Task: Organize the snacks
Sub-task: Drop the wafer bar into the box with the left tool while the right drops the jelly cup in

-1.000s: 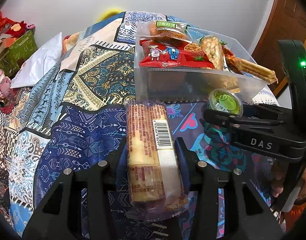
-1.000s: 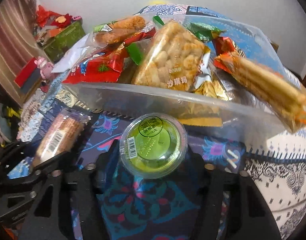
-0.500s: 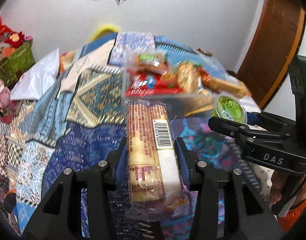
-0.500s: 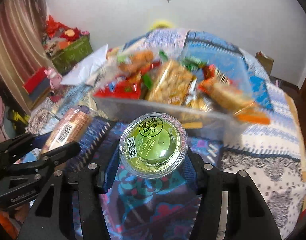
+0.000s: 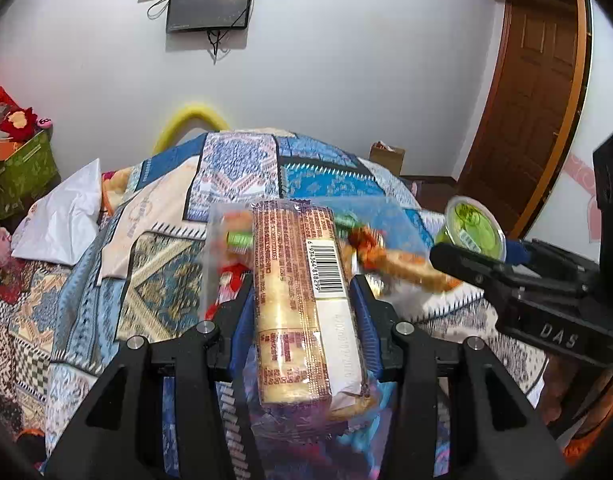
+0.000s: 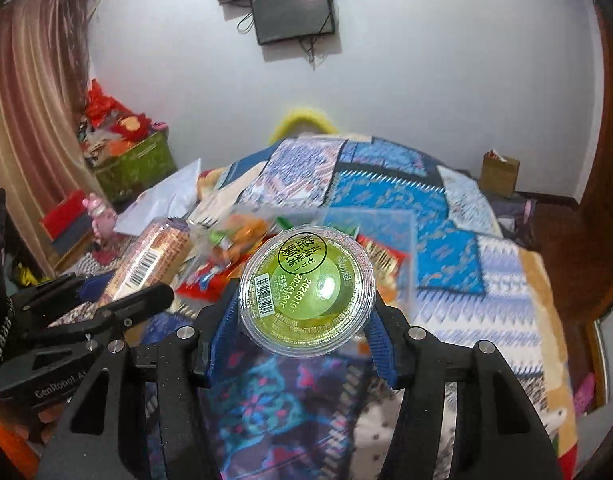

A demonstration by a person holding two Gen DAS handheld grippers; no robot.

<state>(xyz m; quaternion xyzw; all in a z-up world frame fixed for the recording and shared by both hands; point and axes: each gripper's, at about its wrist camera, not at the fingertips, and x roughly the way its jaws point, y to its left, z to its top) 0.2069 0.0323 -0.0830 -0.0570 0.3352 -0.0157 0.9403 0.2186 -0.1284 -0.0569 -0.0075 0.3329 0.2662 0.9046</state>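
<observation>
My left gripper [image 5: 302, 300] is shut on a long clear-wrapped biscuit pack [image 5: 302, 292] with a barcode, held lengthwise above the bed. My right gripper [image 6: 306, 300] is shut on a round green jelly cup [image 6: 308, 294] with a printed film lid. Each gripper shows in the other's view: the jelly cup [image 5: 472, 228] at the right of the left wrist view, the biscuit pack [image 6: 150, 258] at the left of the right wrist view. A clear plastic bin [image 5: 210, 248] holding several snack packets sits on the bed beyond and below both grippers, blurred.
A patchwork bedspread [image 5: 318, 168] covers the bed. A white bag [image 5: 62, 216] lies at its left edge. A green box [image 6: 134, 164] with red items stands on the floor at left. A cardboard box [image 6: 500, 172] and a wooden door [image 5: 538, 100] are at right.
Both grippers have risen and tilted up with their snacks still held. The bin now looks smaller and lower, and the wall with its screen has come into view.
</observation>
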